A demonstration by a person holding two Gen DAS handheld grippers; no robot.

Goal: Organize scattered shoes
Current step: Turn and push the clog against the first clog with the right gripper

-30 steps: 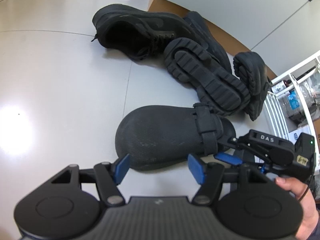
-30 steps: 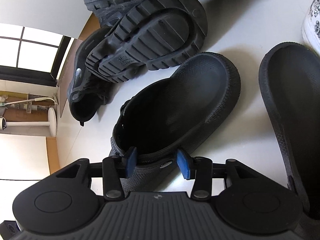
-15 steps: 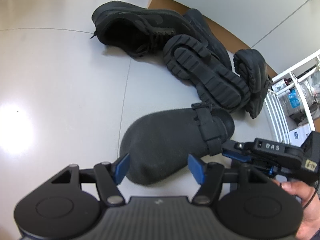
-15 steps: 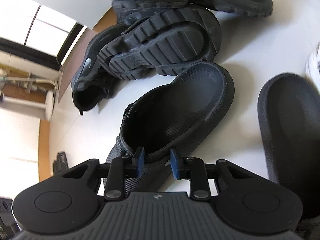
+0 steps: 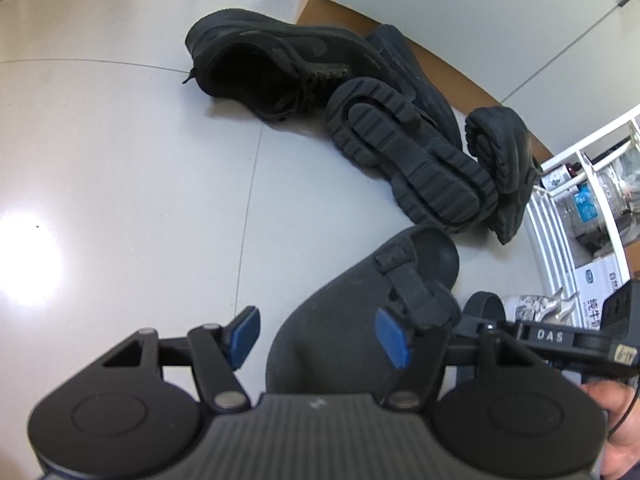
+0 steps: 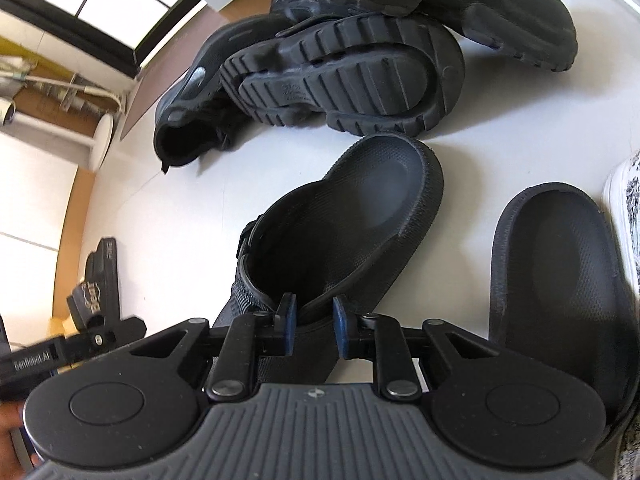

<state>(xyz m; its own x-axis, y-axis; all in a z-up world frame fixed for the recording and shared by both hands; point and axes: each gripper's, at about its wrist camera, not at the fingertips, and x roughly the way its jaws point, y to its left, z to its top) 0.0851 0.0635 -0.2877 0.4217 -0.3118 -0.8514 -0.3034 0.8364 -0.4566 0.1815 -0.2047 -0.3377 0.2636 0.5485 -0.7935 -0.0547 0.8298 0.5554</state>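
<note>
Clog [image 6: 340, 240] rim pinched by right gripper [image 6: 312, 326]; left gripper [image 5: 320, 338] hovers spread.

Over the last second the right tool [image 6: 313, 330] has gone from wide apart around the rim of the black clog [image 6: 344, 236] to pinched tight on that rim, its blue pads [image 6: 289, 322] now close together with the rim between them. The clog has shifted: in the left wrist view it sat flat out ahead, and now it [image 5: 352, 320] lies nearer and lower right, its toe between the left tool's pads [image 5: 244, 334] and its heel tipped up. A second black slipper [image 6: 560, 280] now shows more fully at the right.
</note>
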